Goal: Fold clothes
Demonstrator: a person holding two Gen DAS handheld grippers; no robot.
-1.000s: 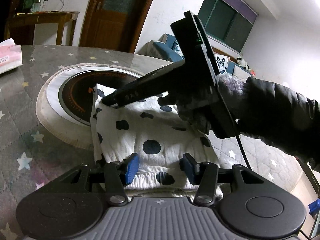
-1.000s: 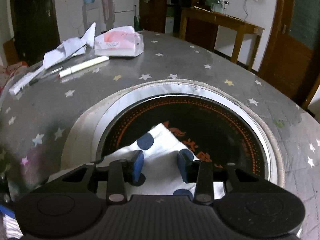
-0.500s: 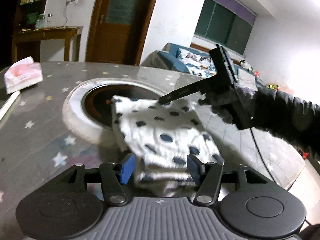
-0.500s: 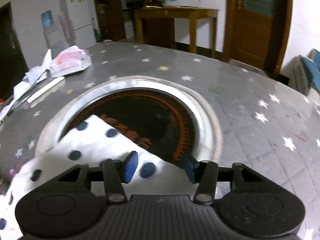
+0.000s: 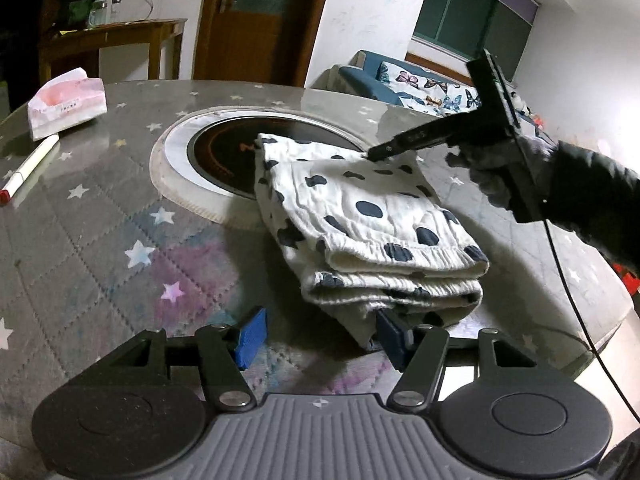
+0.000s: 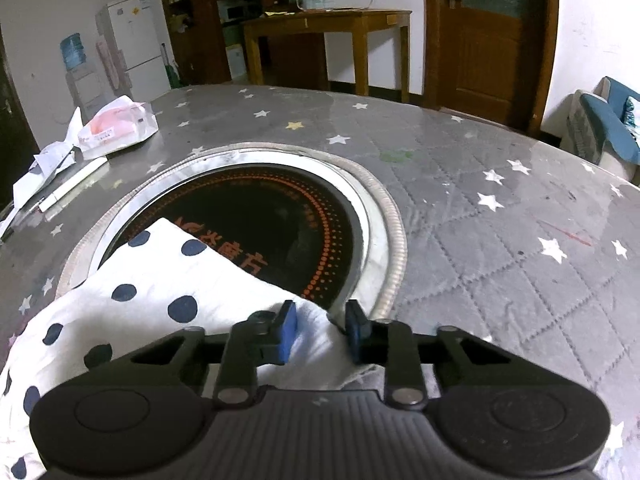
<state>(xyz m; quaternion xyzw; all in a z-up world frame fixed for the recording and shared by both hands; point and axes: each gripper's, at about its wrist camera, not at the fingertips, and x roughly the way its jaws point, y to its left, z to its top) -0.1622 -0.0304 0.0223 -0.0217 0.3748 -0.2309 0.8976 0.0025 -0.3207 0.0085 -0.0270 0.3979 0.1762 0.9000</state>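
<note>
A white garment with dark blue dots (image 5: 360, 208) lies folded in several layers on the grey star-patterned table, partly over the round black cooktop (image 5: 224, 152). My left gripper (image 5: 318, 338) is open just before the stack's near edge; its right pad touches the bottom layer. My right gripper (image 5: 372, 155) rests at the stack's far edge, held by a gloved hand. In the right wrist view the right gripper (image 6: 320, 330) is open with a white fold of the garment (image 6: 160, 280) lying between its pads, by the cooktop (image 6: 280, 232).
A pink tissue pack (image 5: 66, 106) and a white marker (image 5: 28, 168) lie at the table's far left; they also show in the right wrist view, tissue pack (image 6: 118, 126) with crumpled paper (image 6: 44, 164). A wooden side table (image 6: 328, 40) and door stand behind.
My left gripper has pulled back and opened wider, off the stack's near edge. My right gripper has slid right along the garment's far edge and lowered onto it.
</note>
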